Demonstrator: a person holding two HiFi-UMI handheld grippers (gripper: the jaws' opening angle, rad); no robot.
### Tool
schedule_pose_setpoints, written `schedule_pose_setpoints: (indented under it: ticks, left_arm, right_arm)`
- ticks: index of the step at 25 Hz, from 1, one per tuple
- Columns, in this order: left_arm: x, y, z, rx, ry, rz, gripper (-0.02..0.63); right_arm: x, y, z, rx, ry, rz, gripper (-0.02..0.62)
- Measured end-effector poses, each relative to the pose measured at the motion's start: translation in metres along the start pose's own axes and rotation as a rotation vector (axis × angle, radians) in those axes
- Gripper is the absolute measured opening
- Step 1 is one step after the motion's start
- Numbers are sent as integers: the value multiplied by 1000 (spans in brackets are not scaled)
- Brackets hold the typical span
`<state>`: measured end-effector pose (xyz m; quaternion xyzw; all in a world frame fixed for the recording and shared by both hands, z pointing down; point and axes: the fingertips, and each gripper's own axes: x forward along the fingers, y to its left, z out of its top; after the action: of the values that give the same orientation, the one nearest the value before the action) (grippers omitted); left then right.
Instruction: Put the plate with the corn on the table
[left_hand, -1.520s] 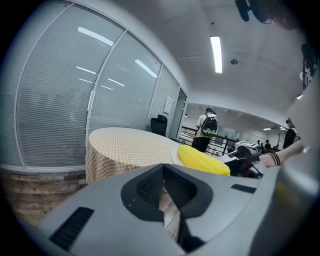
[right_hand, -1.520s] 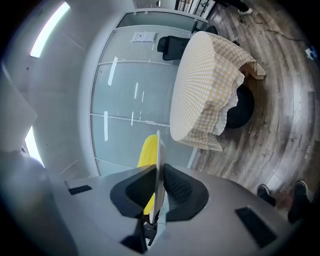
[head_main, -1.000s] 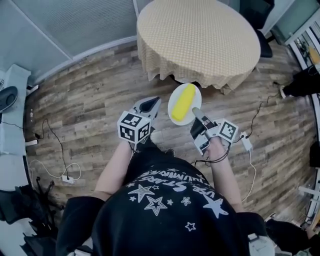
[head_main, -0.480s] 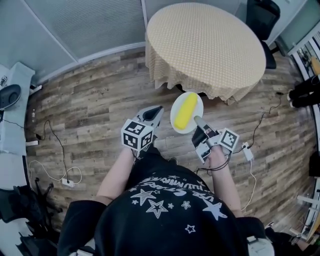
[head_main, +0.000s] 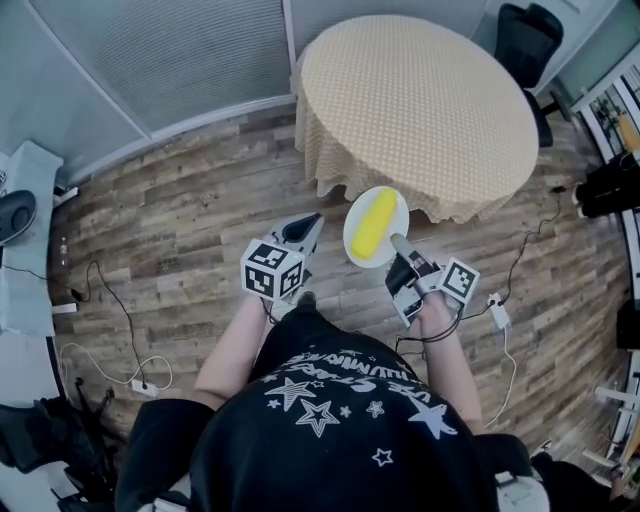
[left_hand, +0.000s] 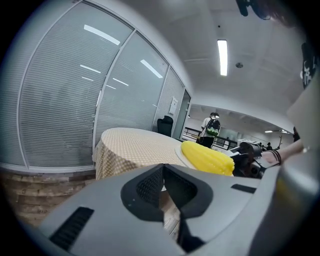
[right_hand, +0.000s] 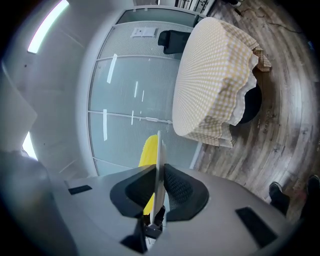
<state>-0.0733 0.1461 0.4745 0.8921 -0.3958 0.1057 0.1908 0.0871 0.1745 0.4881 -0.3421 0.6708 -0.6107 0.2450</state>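
Head view: carry step; plate (head_main: 401, 215) with corn (head_main: 374, 222) near table (head_main: 420, 100) edge; right gripper (head_main: 394, 241) clamps rim, left gripper (head_main: 308, 220) jaws together, empty; next we reach over, lower flat.

Left gripper (head_main: 304, 227): held forward on the left, tips pointing far and slightly right; jaws closed together, nothing between.
Right gripper (head_main: 399, 244): held forward on the right, tips pointing far and slightly left; jaws clamped on the near rim of the plate (head_main: 399, 212).
Left forearm (head_main: 232, 342): bare, stretched forward from the torso.
Right forearm (head_main: 446, 348): bare, stretched forward likewise.
Spacing: grippers roughly level, side by side, not touching.
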Motion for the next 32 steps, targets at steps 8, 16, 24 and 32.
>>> schedule_pose_setpoints:
  ticks: [8, 16, 24, 32]
  left_arm:
    - [24, 48, 19, 12, 23, -82, 8]
    - [29, 58, 19, 3, 31, -133, 8]
    - [40, 79, 12, -27, 58, -135, 8]
    - [74, 108, 39, -29, 32, -48, 8]
  right_arm:
    - [58, 6, 14, 16, -54, -25, 48]
    - [62, 7, 19, -9, -113, -40, 48]
    - [87, 2, 28, -32, -106, -46, 48]
    - [130, -11, 70, -26, -27, -38, 48]
